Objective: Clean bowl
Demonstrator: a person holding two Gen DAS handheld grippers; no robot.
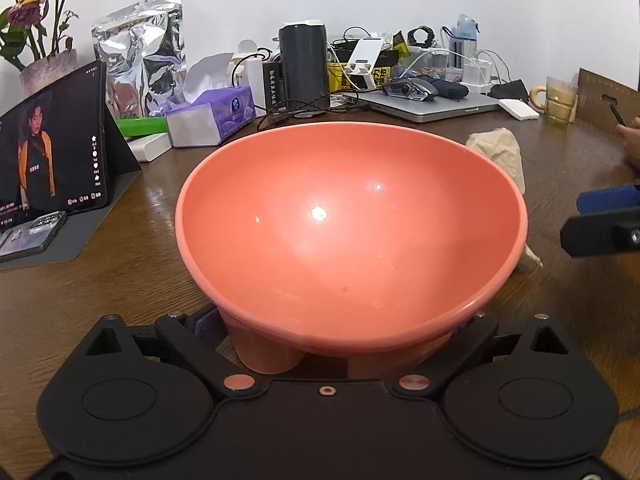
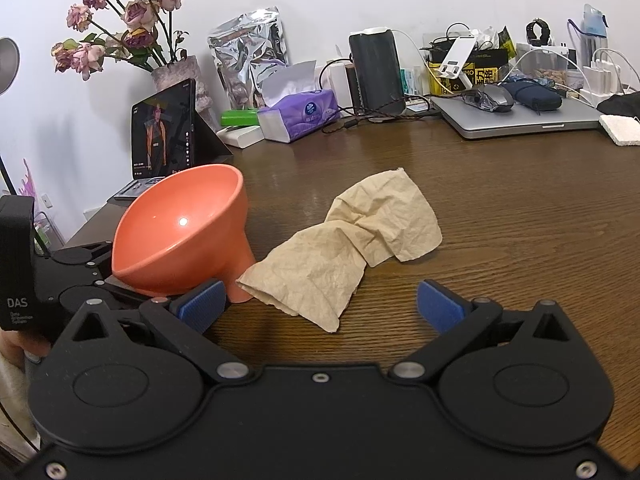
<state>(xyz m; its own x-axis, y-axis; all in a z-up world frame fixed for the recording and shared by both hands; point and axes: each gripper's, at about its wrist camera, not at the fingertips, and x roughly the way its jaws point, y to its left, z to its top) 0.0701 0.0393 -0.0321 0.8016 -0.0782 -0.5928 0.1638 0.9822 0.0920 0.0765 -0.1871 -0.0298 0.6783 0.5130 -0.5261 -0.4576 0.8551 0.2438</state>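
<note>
Left gripper (image 1: 340,344) clamped on foot of tilted bowl (image 1: 352,232), mouth turned toward that gripper, foot on brown table (image 2: 500,220). Right gripper (image 2: 320,306) spread wide, empty, low over table. Crumpled tan cloth (image 2: 344,248) flat beside bowl, just ahead of right gripper.

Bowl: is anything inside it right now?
Nothing loose inside the bowl: only glossy pink surface with light glare, a few faint specks and one small dark spot low down. The cloth lies outside on the table. The bowl's foot, held by the left gripper, is mostly hidden.
</note>
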